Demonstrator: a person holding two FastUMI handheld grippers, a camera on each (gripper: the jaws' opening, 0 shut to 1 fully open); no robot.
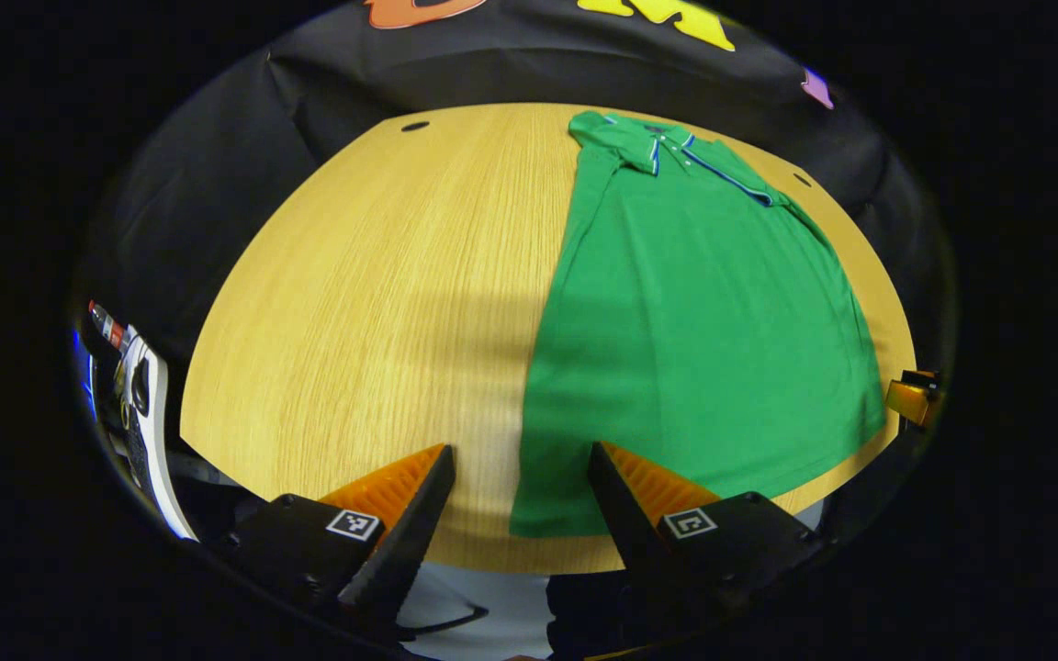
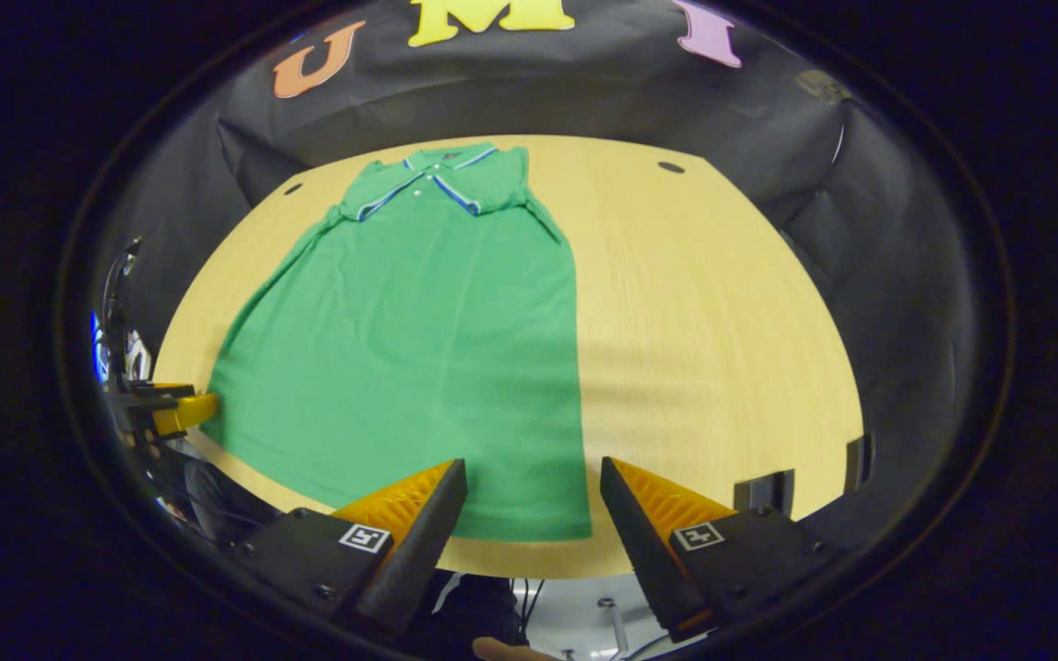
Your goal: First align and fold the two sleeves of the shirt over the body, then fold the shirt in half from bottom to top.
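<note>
Looking along my left gripper (image 1: 522, 491), I see a green polo shirt (image 1: 694, 330) lying flat on a round table (image 1: 373, 303) with a pale wood-grain top. The knit looks smooth, with only faint creases, and the collar (image 1: 667, 142) at the far end carries thin blue and white trim along its edges and placket. The shirt forms a long panel, narrower at the shoulders and wider toward the hem, which lies nearest me close to the table's near edge. Both sleeves look already folded in, as the side edges run nearly straight.

My left gripper's fingers stand wide apart with ribbed inner pads (image 1: 391, 487), holding nothing; they hover over the shirt's near left hem corner without visibly touching it. At the far right rim of this view, a bit of the other gripper shows past the table's edge.

From the right gripper view, the same polo shirt (image 2: 419, 349) spreads across the left half of the table (image 2: 703, 321). My right gripper (image 2: 531, 509) is equally wide open and empty, poised above the near right hem corner.
</note>
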